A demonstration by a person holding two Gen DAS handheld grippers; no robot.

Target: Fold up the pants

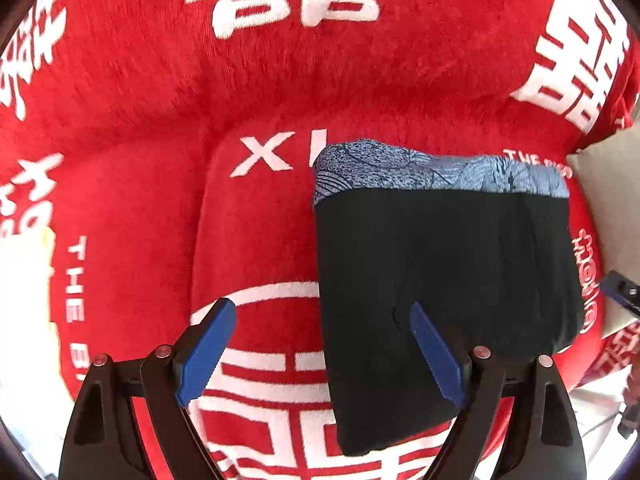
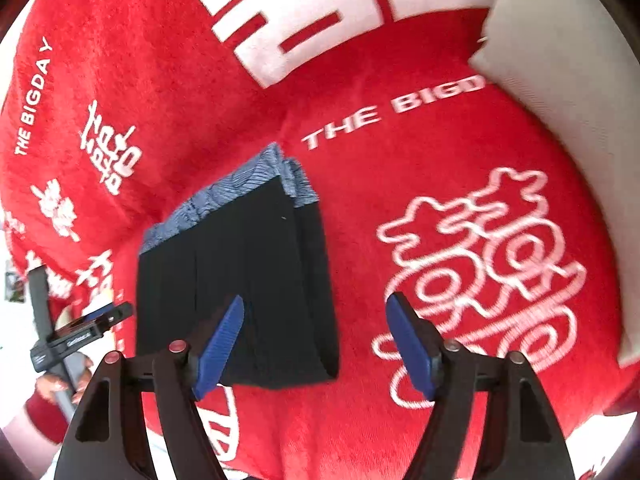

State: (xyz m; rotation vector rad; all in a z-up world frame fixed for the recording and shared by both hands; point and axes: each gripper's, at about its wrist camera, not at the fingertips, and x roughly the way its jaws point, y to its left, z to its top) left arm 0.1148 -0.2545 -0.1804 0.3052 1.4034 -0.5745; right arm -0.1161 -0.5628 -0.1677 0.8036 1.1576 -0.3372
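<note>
**Folded pants lie on red blanket, both grippers empty**

The black pants (image 1: 440, 288), folded into a compact rectangle with a blue patterned waistband, rest on a red blanket (image 1: 160, 92). The left hand-held gripper (image 1: 324, 344) and right hand-held gripper (image 2: 316, 344) hover above, jaws spread wide, gripping nothing.

Bright even light; fisheye-warped edges; slight motion blur.
</note>
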